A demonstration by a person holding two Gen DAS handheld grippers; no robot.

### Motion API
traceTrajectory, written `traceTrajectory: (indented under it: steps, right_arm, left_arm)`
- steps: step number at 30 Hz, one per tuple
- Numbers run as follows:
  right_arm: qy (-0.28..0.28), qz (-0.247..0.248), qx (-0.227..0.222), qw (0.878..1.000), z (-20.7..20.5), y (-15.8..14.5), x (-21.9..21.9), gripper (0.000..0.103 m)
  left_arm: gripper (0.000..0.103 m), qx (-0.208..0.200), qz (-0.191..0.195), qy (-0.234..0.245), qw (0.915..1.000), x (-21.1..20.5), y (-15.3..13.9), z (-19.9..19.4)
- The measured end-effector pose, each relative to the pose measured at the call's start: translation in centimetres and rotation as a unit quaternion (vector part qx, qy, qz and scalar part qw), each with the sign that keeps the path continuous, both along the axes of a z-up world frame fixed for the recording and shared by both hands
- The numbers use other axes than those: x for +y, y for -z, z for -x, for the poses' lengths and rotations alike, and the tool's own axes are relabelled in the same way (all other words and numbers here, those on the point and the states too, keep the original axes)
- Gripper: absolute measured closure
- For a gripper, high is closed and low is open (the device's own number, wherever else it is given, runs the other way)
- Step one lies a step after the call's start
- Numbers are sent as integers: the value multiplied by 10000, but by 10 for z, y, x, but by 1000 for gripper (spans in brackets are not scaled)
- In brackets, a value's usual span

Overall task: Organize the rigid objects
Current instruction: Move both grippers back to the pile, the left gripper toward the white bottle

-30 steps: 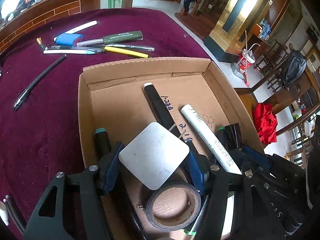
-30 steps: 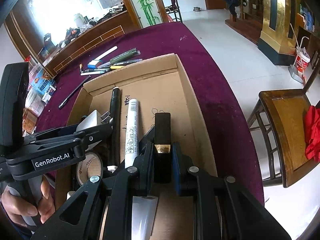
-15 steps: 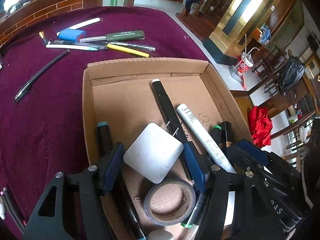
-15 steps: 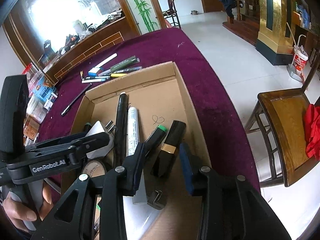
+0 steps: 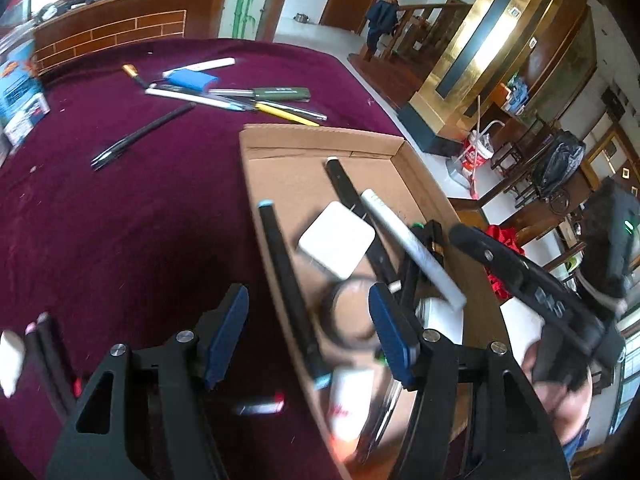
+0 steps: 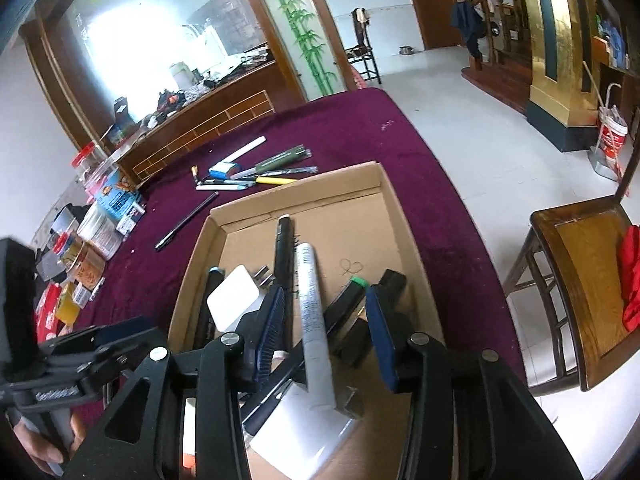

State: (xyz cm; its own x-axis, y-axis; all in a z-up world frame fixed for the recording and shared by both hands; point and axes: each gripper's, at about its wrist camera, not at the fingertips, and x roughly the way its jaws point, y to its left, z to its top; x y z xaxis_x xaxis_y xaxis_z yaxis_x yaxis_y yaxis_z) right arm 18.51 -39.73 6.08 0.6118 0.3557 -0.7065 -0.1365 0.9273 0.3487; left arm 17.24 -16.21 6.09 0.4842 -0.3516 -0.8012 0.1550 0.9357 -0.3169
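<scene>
Right tool (image 6: 326, 334) jaws just opening, black lighter (image 6: 390, 286) released into cardboard box (image 6: 298, 190); left tool (image 5: 308, 334) apart, empty, swung toward pens (image 5: 256, 100) on surface (image 5: 140, 208).

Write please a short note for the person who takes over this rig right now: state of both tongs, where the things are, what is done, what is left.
Left tongs: open, empty, over the left wall of the cardboard box.
Right tongs: jaws have just been opening, nothing pressed; the black and gold piece lies loose in the box.
Done: white charger, white marker, black markers and tape roll are in the box.
Left: the pile of pens and the single black pen on the maroon tablecloth, beyond the box.
</scene>
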Motion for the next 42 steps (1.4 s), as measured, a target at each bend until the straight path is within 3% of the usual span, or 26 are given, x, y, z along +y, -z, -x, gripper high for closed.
traceTrajectory:
  steps: [8, 15, 22, 25, 29, 32, 37, 42]
  right_arm:
    - [-127, 107, -66, 9998, 3, 1, 12, 65]
    - [-266, 244, -261, 9990, 6, -1, 26, 65]
    - [-344, 267, -441, 9981, 10, -2, 37, 65]
    - [-339, 128, -520, 9980, 11, -3, 37, 65]
    - [-343, -118, -440, 9984, 9, 0, 35, 65]
    - [-351, -162, -434, 9983, 9, 0, 36, 65]
    - [-519, -132, -519, 9972, 13, -3, 47, 65]
    - [-1192, -216, -754, 9898, 28, -13, 74, 65]
  left_arm:
    - [42, -348, -38, -49, 9994, 36, -7, 59]
    - [42, -853, -461, -111, 9952, 67, 0, 101]
    - [41, -1084, -487, -678, 9906, 154, -7, 103]
    - [41, -926, -290, -1081, 9894, 198, -8, 89]
    - [38, -733, 308, -1297, 9884, 238, 0, 70]
    - [38, -614, 426, -1300, 9887, 241, 20, 64]
    - [38, -605, -43, -1040, 9927, 226, 35, 63]
    - [38, -550, -424, -790, 9945, 214, 44, 60]
